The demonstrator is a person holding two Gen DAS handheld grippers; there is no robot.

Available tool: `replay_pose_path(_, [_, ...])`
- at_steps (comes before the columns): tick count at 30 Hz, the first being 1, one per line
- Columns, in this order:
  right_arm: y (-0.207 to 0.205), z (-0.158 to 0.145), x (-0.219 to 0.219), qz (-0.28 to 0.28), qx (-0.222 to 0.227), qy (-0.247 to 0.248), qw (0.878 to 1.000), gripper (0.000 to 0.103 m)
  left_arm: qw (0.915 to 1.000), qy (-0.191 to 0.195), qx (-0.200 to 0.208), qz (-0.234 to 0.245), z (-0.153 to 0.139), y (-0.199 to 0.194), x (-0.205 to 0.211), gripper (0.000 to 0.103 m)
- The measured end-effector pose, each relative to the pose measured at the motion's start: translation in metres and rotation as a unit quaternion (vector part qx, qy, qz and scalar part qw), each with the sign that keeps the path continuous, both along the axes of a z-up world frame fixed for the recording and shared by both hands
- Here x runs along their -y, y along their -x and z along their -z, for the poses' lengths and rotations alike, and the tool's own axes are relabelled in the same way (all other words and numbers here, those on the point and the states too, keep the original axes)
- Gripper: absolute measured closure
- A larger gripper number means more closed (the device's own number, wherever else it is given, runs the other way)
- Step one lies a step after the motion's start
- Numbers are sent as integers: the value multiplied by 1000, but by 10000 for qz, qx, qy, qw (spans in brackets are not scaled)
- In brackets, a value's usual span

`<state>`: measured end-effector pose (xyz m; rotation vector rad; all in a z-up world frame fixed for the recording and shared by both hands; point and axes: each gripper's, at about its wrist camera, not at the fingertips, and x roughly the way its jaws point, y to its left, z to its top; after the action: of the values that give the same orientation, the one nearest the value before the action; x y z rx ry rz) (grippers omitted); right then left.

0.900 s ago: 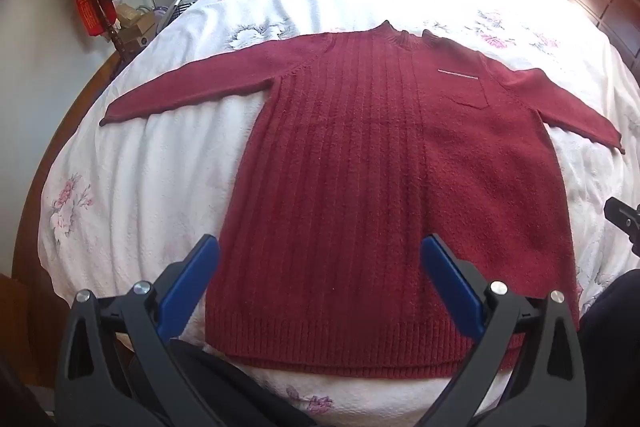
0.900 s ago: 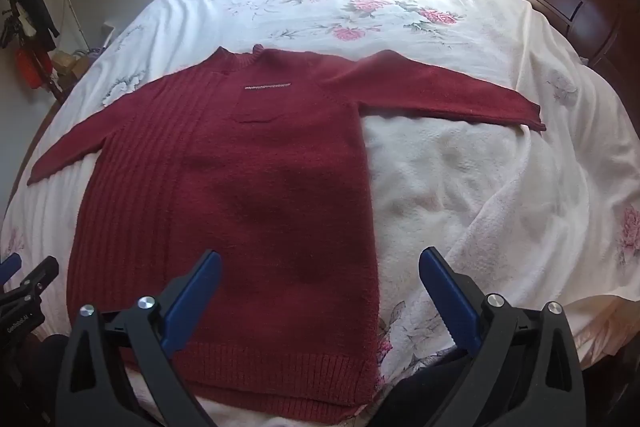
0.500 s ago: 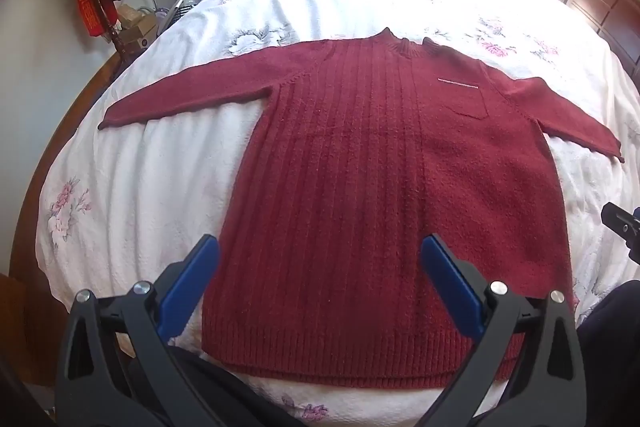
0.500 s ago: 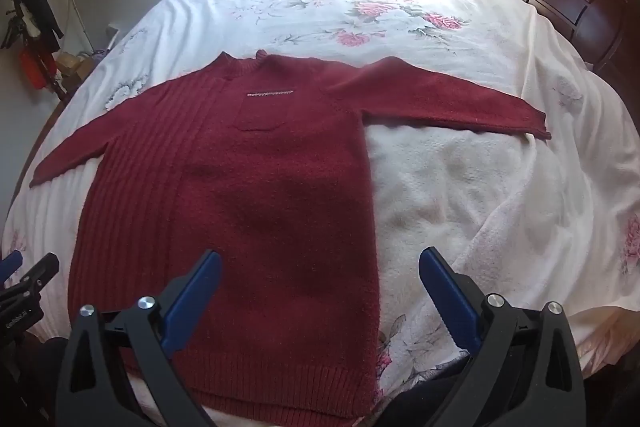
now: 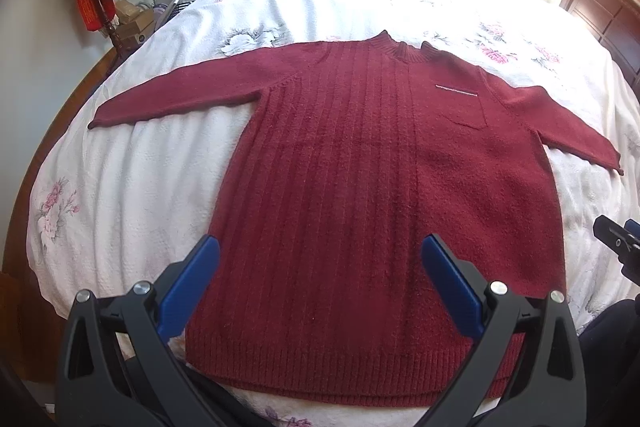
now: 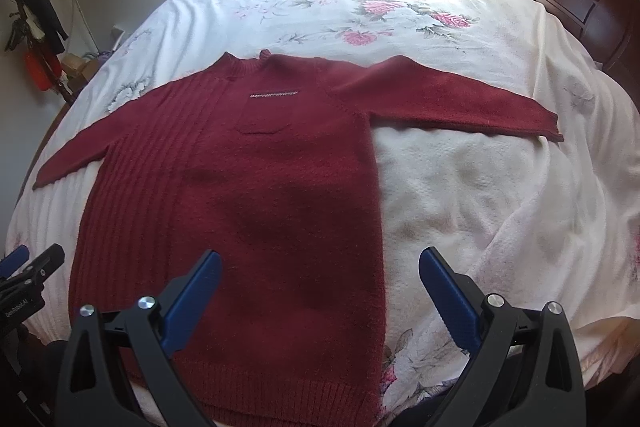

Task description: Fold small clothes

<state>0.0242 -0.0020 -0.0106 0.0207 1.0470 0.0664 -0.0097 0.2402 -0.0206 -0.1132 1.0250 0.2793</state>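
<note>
Red sweater (image 5: 360, 187) flat on bed (image 6: 460, 195), unfolded; left gripper (image 5: 320, 267) and right gripper (image 6: 320, 275) both spread wide, empty; pinch sleeve cuffs, fold inward evenly

A dark red knitted sweater (image 5: 372, 187) is lying flat on the white floral bedspread (image 5: 132, 187), the left gripper (image 5: 320, 259) hovering wide apart above its hem.

The left gripper (image 5: 320, 255) and the right gripper (image 6: 320, 267) are both held above the hem end of the sweater (image 5: 380, 207), blue-padded fingers (image 5: 188, 283) spread wide apart, gripping nothing, the left beside the right.
</note>
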Motion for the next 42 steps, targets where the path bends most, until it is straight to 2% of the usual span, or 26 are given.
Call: replay_pose_path(42, [-11, 17, -1, -39, -76, -22, 10000, 4, 9999, -60, -123, 57, 21, -12, -3, 3])
